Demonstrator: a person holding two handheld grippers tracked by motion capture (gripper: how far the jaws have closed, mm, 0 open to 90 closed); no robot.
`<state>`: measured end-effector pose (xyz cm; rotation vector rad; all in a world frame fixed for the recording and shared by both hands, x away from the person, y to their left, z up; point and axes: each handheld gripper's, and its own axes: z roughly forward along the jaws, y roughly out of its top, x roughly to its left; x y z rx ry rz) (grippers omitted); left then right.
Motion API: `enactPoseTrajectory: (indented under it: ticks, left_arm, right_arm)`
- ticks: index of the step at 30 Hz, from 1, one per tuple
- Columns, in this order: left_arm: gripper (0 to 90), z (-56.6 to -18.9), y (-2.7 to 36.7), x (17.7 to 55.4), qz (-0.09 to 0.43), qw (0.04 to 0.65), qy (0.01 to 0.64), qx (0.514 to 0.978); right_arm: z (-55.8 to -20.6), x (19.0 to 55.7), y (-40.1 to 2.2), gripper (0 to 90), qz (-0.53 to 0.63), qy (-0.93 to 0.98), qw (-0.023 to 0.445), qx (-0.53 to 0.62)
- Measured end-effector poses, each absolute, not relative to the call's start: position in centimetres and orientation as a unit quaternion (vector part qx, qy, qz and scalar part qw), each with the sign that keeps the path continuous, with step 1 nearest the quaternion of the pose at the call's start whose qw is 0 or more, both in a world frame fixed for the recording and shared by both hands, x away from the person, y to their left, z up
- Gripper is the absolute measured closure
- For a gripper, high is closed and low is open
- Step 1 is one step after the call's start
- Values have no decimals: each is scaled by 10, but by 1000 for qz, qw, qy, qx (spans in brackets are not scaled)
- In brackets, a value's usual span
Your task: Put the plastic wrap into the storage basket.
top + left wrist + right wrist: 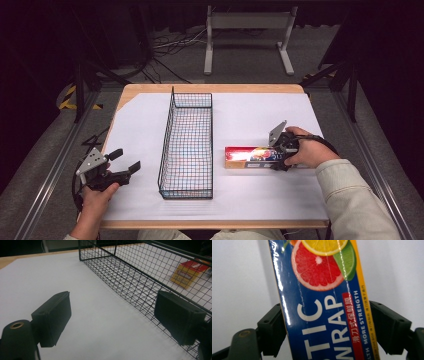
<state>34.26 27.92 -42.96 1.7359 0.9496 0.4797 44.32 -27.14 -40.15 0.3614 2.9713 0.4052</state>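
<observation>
We count, per high view: 1 table (150, 91), wood top, w/ 1 white sheet (250, 120) over it. 1 black wire basket (187, 145) on the sheet. 1 long box of plastic wrap (247, 156), also on the sheet. 2 grippers: left gripper (125, 161) and right gripper (276, 159), 1 per hand, 2 black jaws each, so 4 jaws total. 2 grey three-cornered plates, 1 atop each gripper. 2 hands, 2 forearms, 1 person. Beyond the table we log 1 white metal stand (247, 35) w/ 2 legs. Floor cables approx. several; exact no. not readable.
</observation>
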Motion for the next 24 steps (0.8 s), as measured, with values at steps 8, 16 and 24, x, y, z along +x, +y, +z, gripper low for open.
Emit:
enactPoseTrajectory:
  ticks: [8,16,24]
  left_arm:
    - [149,-430,279,343,200,527,399,724]
    - [146,-430,279,343,200,527,399,723]
    - [147,-430,278,344,200,528,400,722]
  right_arm:
    - [-402,445,-268,332,116,986,52,109]
    - [-398,443,-265,380,97,990,48,94]
    - [-386,437,-271,399,129,983,55,118]
